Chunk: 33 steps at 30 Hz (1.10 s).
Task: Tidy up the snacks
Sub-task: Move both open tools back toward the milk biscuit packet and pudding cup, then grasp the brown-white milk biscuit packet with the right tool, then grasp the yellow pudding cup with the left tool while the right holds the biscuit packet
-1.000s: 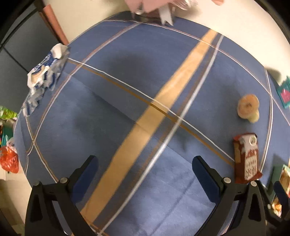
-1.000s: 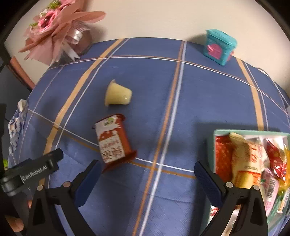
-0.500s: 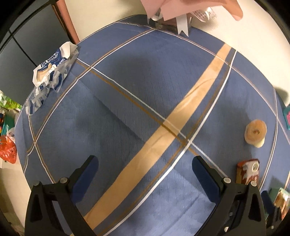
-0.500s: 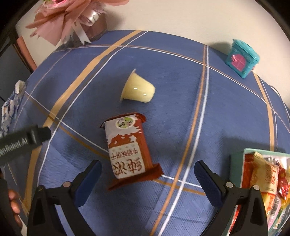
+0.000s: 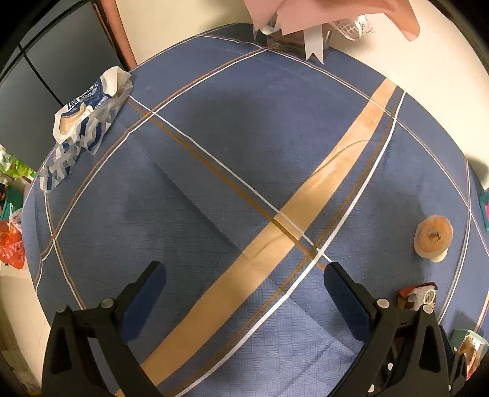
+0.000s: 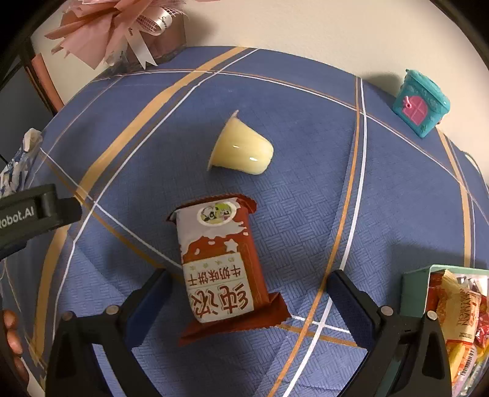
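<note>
A red and white biscuit packet (image 6: 221, 262) lies flat on the blue checked tablecloth (image 6: 382, 198). My right gripper (image 6: 247, 293) is open, and the packet's near end sits between its fingers without touching them. Beyond it a pale yellow jelly cup (image 6: 241, 146) lies on its side. A teal box (image 6: 411, 293) full of wrapped snacks stands at the right edge. My left gripper (image 5: 244, 290) is open over bare cloth; the jelly cup (image 5: 432, 238) and the packet (image 5: 418, 296) show at its right. The left gripper's body (image 6: 30, 213) enters the right wrist view at the left.
A blue and white bag (image 5: 82, 122) lies at the table's far left edge. A pink bouquet (image 6: 122, 27) stands at the back by the wall. A small teal house-shaped tin (image 6: 420, 103) sits at the back right. A hand (image 6: 12, 339) shows at the lower left.
My right gripper has moved forward and lower over the biscuit packet, which now lies between its fingers. The left gripper has swung left, so the packet and cup slid toward its view's right edge.
</note>
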Motion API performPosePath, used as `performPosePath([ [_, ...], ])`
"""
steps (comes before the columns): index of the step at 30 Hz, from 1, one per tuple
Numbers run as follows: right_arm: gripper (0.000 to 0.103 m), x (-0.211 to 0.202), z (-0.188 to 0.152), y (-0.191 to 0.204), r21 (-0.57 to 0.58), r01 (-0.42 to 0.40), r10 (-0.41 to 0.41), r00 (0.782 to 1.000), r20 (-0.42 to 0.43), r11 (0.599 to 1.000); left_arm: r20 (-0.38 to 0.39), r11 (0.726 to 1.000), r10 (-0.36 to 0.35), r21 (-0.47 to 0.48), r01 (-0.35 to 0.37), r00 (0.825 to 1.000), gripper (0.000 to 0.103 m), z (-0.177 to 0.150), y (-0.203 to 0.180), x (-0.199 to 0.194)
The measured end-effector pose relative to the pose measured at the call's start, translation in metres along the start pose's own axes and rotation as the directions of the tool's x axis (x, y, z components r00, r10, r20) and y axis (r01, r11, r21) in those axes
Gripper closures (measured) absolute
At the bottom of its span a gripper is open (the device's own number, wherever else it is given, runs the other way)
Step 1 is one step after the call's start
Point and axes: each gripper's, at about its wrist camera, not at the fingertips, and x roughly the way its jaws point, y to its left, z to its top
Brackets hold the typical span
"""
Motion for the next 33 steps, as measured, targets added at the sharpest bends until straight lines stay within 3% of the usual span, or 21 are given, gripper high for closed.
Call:
performPosePath([
  [12, 0.001, -0.002, -0.003, -0.005, 0.006, -0.008, 0.008, 1.000, 0.004, 1.000, 0.009, 1.000, -0.001, 0.006, 0.001, 1.000, 0.000, 0.002, 0.001, 0.000],
  [14, 0.008, -0.005, -0.002, -0.005, 0.004, -0.004, 0.004, 1.000, 0.023, 1.000, 0.013, 1.000, -0.001, 0.009, 0.001, 1.000, 0.000, 0.002, 0.000, -0.002],
  [19, 0.039, -0.013, 0.003, 0.000, -0.021, -0.013, 0.014, 0.998, 0.060, 1.000, 0.018, 1.000, -0.002, 0.008, 0.002, 1.000, 0.000, 0.001, 0.000, -0.006],
  [25, 0.059, -0.015, 0.003, -0.012, 0.017, -0.018, 0.016, 0.998, 0.064, 1.000, 0.021, 1.000, -0.012, 0.012, 0.012, 1.000, 0.000, 0.002, -0.003, -0.008],
  [33, 0.061, -0.020, 0.004, -0.040, 0.097, -0.026, 0.020, 0.998, 0.060, 0.995, 0.031, 0.998, -0.044, 0.039, 0.043, 0.999, 0.000, 0.001, -0.016, -0.014],
])
